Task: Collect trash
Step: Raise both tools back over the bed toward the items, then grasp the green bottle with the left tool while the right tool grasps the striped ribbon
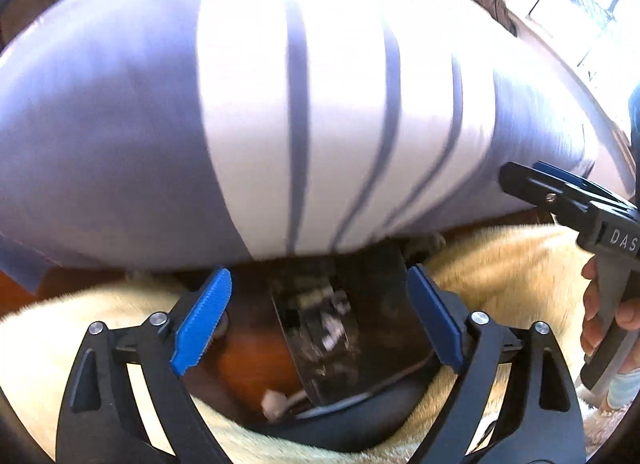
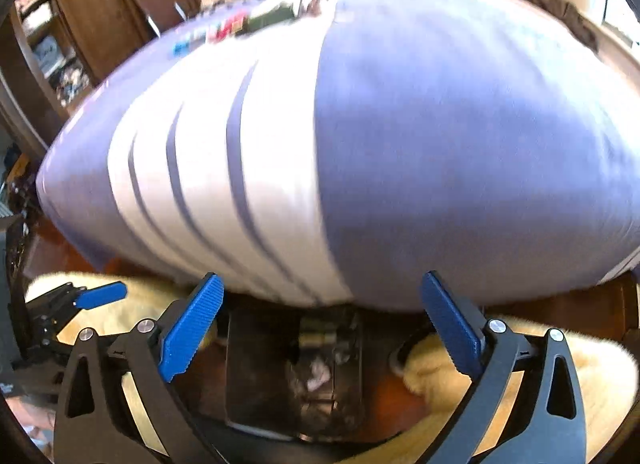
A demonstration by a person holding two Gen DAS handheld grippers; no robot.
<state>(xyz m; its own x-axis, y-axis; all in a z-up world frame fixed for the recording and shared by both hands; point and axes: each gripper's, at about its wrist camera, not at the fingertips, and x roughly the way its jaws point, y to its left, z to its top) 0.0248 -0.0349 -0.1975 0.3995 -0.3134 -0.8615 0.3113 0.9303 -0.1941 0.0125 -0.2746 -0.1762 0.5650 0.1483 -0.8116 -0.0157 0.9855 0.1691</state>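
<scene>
A dark bin (image 1: 384, 304) with a shiny black liner stands on the floor at the foot of a bed, with pale scraps of trash (image 1: 332, 328) inside. My left gripper (image 1: 318, 272) hangs above it, open, with nothing between its blue pads. In the right wrist view the same bin (image 2: 252, 364) with its trash (image 2: 316, 376) lies below my right gripper (image 2: 322, 276), which is open wide and empty. The right gripper (image 1: 520, 180) also shows at the right edge of the left wrist view, held by a hand (image 1: 600, 304). The left gripper's blue fingertip (image 2: 100, 294) shows at the left.
A lavender and white striped bedcover (image 1: 320, 104) (image 2: 440, 144) bulges over the bin. A cream fluffy rug (image 1: 500, 272) (image 2: 432, 376) lies on the wooden floor (image 1: 248, 364). A small white thing on a cord (image 1: 276, 400) lies by the bin. A wooden cabinet (image 2: 100, 4) stands at far left.
</scene>
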